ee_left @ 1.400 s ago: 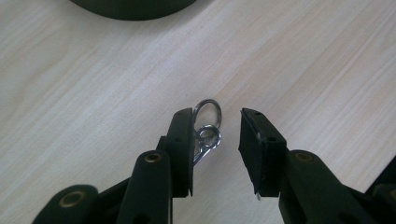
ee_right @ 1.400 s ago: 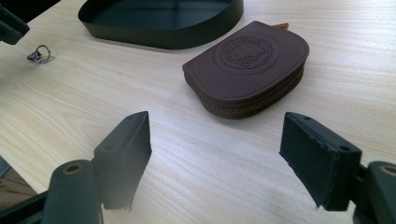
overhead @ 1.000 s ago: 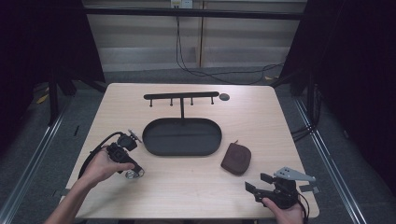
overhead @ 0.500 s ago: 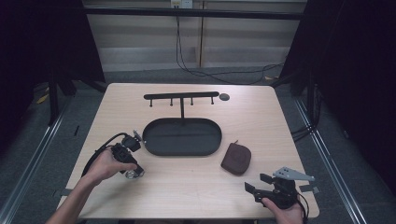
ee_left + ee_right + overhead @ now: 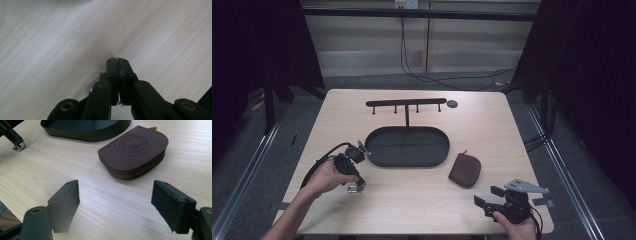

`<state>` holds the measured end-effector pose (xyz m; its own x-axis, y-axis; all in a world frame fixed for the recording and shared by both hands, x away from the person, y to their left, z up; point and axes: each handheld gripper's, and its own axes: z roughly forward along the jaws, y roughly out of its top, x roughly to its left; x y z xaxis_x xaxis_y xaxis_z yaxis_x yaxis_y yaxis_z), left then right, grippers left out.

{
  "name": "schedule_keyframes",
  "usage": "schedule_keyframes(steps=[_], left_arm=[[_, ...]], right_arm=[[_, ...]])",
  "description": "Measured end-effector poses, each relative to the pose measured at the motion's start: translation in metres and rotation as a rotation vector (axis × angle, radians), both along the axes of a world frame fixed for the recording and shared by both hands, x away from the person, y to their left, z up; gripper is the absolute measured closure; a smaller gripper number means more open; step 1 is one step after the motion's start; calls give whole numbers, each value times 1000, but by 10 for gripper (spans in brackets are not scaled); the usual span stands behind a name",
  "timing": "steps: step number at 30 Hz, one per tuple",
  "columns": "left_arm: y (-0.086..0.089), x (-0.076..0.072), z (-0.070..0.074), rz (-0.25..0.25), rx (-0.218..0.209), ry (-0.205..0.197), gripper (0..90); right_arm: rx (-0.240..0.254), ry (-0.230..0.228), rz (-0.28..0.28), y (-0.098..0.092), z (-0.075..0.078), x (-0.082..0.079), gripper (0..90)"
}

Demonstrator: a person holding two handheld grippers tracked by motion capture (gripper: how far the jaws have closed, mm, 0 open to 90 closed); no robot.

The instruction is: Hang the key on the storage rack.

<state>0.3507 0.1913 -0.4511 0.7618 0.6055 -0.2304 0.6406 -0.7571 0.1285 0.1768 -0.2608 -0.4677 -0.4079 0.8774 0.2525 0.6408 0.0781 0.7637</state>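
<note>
Nearest to me, my right gripper (image 5: 490, 200) rests at the table's near right corner with its two black jaws standing wide apart and nothing between them. Just beyond it lies the brown zipped leather pouch (image 5: 135, 150) with a round embossed stamp, flat on the pale wooden table (image 5: 512, 130) and untouched. On the near left, my left gripper (image 5: 117, 60) points down at the wood; its jaws have just been closing and now meet, clamped on a small silvery metal ring (image 5: 20, 146), though I can make out only a sliver of it. Farther off sits the black oval metal tray (image 5: 407, 146), with a black T-shaped hook rack (image 5: 406, 103) rising behind it.
</note>
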Motion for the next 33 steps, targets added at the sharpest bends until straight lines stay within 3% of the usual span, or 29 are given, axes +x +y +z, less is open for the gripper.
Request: schedule_keyframes(steps=[7,15,17,18,26,33], left_arm=[[-2,-3,3,-6,13,3,890],[1,-3,22,-29,31,-29,891],[3,-3,28,-20,34,-34,891],[5,-3,33,4,33,-55,891],[14,-4,45,7,51,-62,892],[19,-3,54,41,68,-65,892]], right_arm=[[2,6,-1,0,0,0,218],[-1,6,2,0,0,0,217],[-2,9,4,0,-1,1,216],[-4,10,4,1,-1,1,216],[-8,9,-9,0,-1,1,217],[-9,13,-9,0,-1,1,217]])
